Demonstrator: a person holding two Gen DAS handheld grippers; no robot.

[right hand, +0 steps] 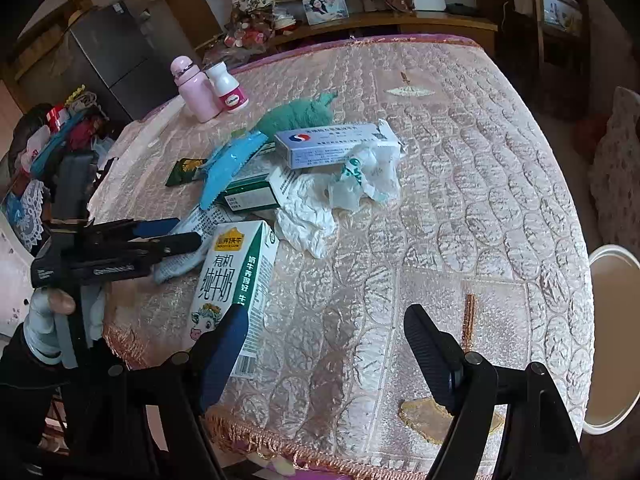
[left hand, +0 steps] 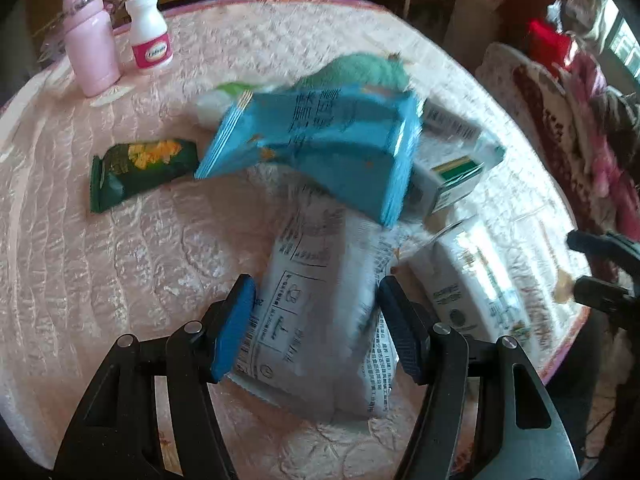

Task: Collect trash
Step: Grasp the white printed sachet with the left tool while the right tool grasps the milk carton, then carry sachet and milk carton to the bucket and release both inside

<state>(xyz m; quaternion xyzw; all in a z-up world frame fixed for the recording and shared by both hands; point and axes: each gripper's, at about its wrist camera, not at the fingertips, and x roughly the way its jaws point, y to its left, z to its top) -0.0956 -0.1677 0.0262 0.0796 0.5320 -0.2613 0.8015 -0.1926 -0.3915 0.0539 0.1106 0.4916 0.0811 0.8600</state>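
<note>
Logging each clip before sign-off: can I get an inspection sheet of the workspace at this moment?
Surface: table under a pink quilted cloth, fringed at the near edge.
Job's things: white printed packet, blue packet, green snack wrapper, milk carton, blue-white box, green-white box, crumpled paper, all in one loose heap.
Clutter: pink flask and white bottle upright at the far edge; green cloth.
Grippers: left claw astride the white printed packet, pads not visibly pressing; right claw open, empty.
Cables: nothing seen.
Surroundings: white bin beside the table; framed photos behind.
</note>
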